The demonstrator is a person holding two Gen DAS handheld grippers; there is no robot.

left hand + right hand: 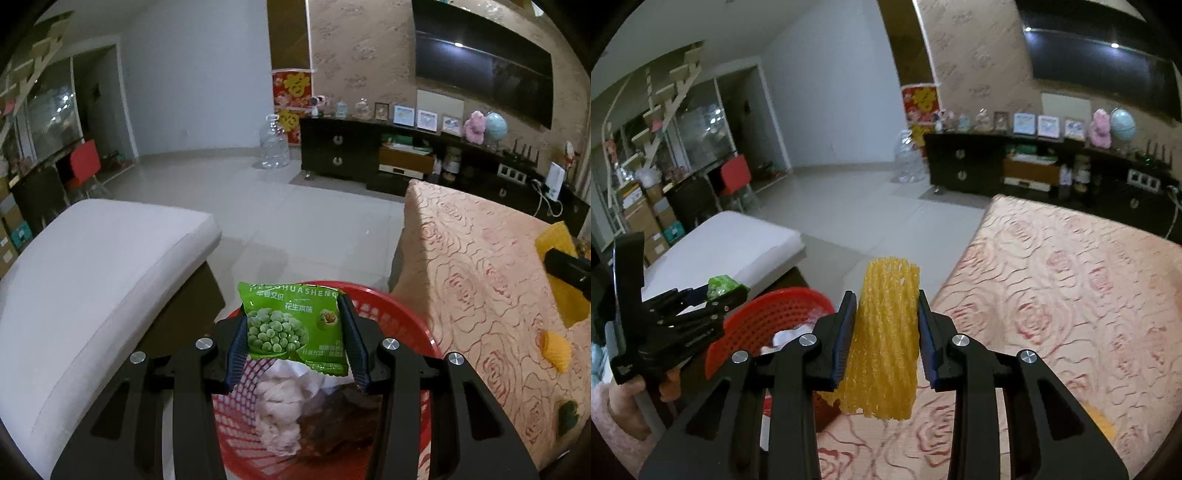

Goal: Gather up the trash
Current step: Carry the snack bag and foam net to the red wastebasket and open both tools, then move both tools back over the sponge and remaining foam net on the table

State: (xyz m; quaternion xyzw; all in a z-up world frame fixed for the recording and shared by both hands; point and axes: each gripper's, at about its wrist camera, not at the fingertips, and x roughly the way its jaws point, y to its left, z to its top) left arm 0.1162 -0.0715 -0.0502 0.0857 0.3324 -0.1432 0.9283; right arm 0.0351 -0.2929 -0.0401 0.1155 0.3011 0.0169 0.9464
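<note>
While pinched in left tongs (293, 330), green packet (291, 325) overhangs basket (399, 314).

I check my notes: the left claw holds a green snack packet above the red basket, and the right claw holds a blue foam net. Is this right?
Not quite: the foam net in the right claw is yellow, as the right wrist view shows. The rest is right.

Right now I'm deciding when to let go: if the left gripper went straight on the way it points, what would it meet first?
Probably the red basket below: the left gripper, holding the green snack packet, points down into it, towards crumpled tissue. Depth is unclear.
</note>
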